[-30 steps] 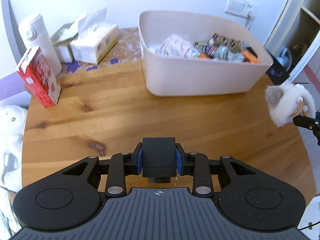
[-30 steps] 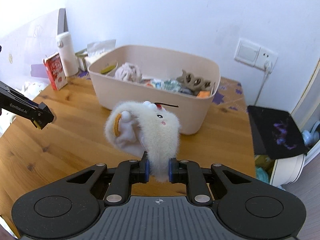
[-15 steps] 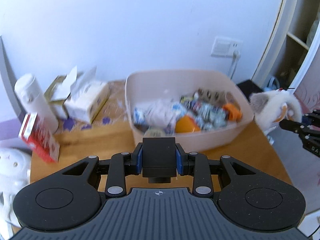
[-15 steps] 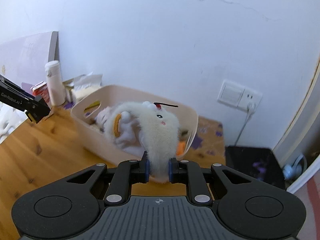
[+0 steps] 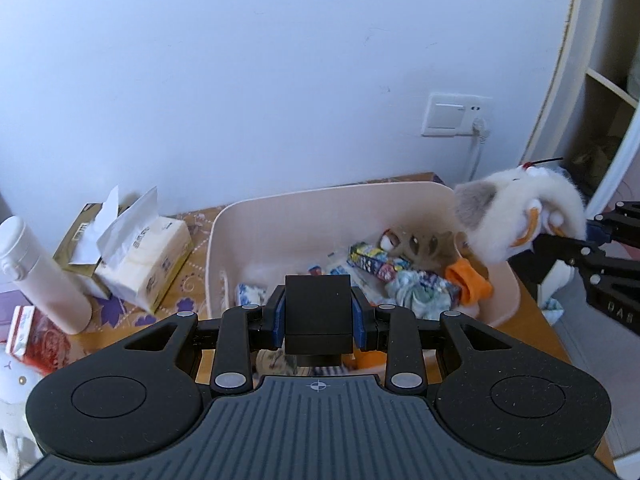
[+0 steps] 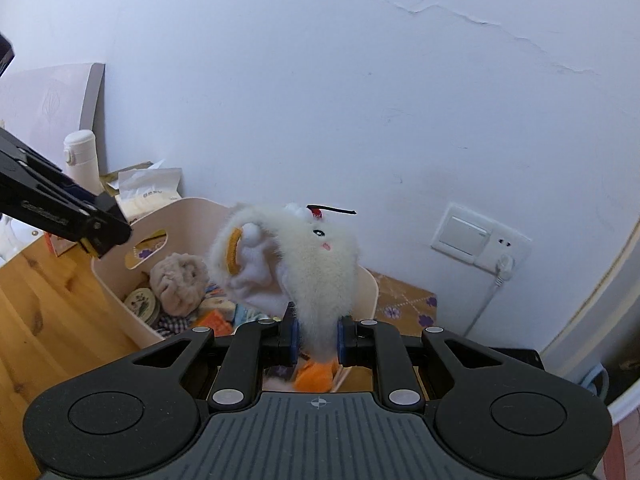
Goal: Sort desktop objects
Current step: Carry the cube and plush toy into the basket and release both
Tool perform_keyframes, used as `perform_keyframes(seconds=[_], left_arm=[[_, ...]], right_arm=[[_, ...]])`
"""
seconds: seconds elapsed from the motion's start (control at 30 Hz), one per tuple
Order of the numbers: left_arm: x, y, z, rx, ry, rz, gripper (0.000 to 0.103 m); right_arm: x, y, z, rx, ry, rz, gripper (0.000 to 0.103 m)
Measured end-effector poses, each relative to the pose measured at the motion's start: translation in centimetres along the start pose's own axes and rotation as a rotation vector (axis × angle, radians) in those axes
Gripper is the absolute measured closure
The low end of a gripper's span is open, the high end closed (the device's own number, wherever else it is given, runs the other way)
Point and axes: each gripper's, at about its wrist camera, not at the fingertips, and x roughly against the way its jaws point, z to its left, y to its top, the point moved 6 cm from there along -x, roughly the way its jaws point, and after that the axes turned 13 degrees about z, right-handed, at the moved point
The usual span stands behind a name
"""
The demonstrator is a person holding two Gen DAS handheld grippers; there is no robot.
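My right gripper (image 6: 317,340) is shut on a fluffy white plush toy (image 6: 316,264) and holds it above the right end of the cream storage bin (image 6: 120,296). The toy also shows in the left wrist view (image 5: 520,220), over the bin's right rim (image 5: 340,194). The bin holds several small items: packets, a beige cloth ball (image 6: 180,284), a round tin, an orange piece (image 5: 470,284). My left gripper (image 5: 319,320) is shut on a black block (image 5: 318,312), raised over the bin's near side.
On the wooden table (image 6: 32,320) left of the bin stand a white thermos (image 5: 38,272), a tissue pack (image 5: 144,264) and a red carton (image 5: 28,336). A white plush sits at the far left edge. A wall socket (image 5: 456,116) is behind the bin.
Both grippers have risen and moved toward the bin. The plush toy went from beside the bin to above its right end. The left gripper now looks down into the bin.
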Motion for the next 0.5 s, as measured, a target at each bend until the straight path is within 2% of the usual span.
perform_keyframes(seconds=[0.23, 0.37, 0.5], left_arm=[[-3.8, 1.5, -0.9, 0.024, 0.043, 0.055, 0.071], [-6.0, 1.4, -0.6, 0.051, 0.07, 0.114, 0.071], [-7.5, 1.1, 0.0, 0.058, 0.108, 0.14, 0.071]], right_arm=[[-3.6, 0.9, 0.4, 0.042, 0.031, 0.035, 0.087], [-5.7, 0.7, 0.6, 0.057, 0.056, 0.072, 0.087], [-7.2, 0.5, 0.9, 0.048, 0.106, 0.096, 0.086]])
